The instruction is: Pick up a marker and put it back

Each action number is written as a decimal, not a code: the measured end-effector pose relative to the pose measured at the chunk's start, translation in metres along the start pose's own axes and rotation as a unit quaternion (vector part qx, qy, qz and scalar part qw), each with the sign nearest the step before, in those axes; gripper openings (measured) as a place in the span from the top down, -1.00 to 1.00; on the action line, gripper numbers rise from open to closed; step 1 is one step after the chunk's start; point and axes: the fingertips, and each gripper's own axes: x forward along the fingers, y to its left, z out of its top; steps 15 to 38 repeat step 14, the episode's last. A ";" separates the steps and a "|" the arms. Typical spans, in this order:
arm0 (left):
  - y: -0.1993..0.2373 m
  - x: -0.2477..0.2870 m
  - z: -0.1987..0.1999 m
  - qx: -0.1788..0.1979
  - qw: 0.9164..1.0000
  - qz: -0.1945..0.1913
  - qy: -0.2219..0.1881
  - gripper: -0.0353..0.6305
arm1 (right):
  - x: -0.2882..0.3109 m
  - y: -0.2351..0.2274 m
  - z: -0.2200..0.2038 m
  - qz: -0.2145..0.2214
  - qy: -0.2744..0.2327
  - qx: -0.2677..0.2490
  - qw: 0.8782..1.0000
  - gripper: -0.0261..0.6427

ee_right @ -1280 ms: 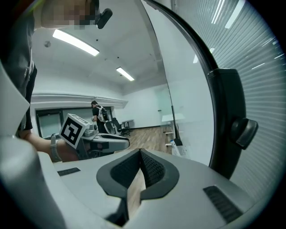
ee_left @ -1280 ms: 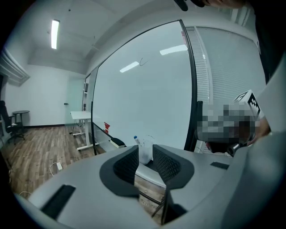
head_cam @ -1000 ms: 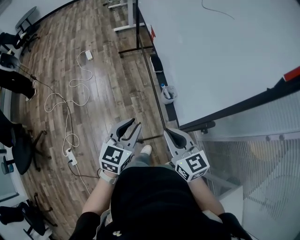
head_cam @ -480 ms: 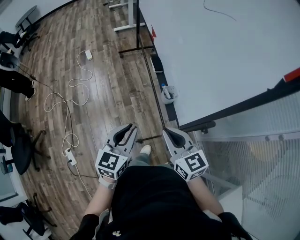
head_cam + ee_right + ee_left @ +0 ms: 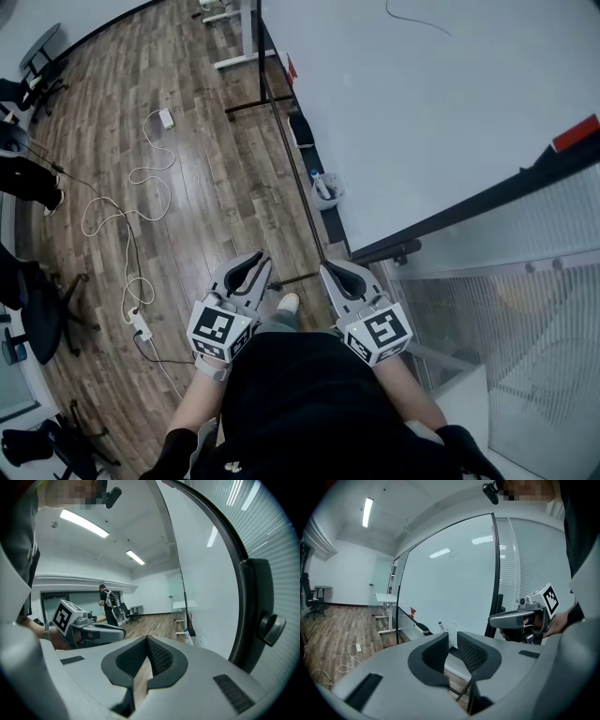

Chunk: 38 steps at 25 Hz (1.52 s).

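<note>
Head view: we're standing on the wood floor [image 5: 211, 159] beside the big whiteboard [image 5: 422, 103]. The left claw [image 5: 251, 267] and right claw [image 5: 336, 272] are held low in front of the body, side by side and near each other. A shoe tip [image 5: 289, 301] shows between them. A white cable [image 5: 131, 183] loops across the floor to a power strip [image 5: 141, 325]. The marker [image 5: 317, 175] is probably the blue-capped stick in the white holder [image 5: 332, 193] at the whiteboard's foot, but it's too small to be sure. The holder is well apart from both claws. A red block [image 5: 575, 133] sits on the dark frame at far right.

Left gripper view: the left claw [image 5: 453, 640] has its jaws a narrow gap apart with nothing between them. The holder and the blue-capped item [image 5: 439, 625] sit beyond the tips, against the whiteboard's base. A white desk [image 5: 386, 596] stands further back. The right claw [image 5: 497, 619] is alongside at right, held in a hand [image 5: 562, 619].

Right gripper view: the right claw [image 5: 146, 639] has its pads together at the tips and is empty; bare floor shows through the slot behind them. The left claw [image 5: 119, 631] is at left. The dark whiteboard frame with a round knob [image 5: 268, 626] fills the right side. Far back, a person with a backpack [image 5: 107, 603] stands near office chairs [image 5: 126, 612].
</note>
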 end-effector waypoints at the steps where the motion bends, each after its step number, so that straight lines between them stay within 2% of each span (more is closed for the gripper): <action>1: 0.000 0.001 0.001 0.001 1.000 -0.002 0.000 0.68 | -0.001 -0.001 0.000 -0.003 0.000 0.000 1.000 0.84; 14: -0.004 0.012 0.004 0.012 1.000 -0.029 -0.001 0.68 | -0.004 -0.006 0.007 -0.024 -0.013 0.012 1.000 0.84; 38: -0.004 0.012 0.004 0.012 1.000 -0.029 -0.001 0.68 | -0.004 -0.006 0.007 -0.024 -0.013 0.012 1.000 0.84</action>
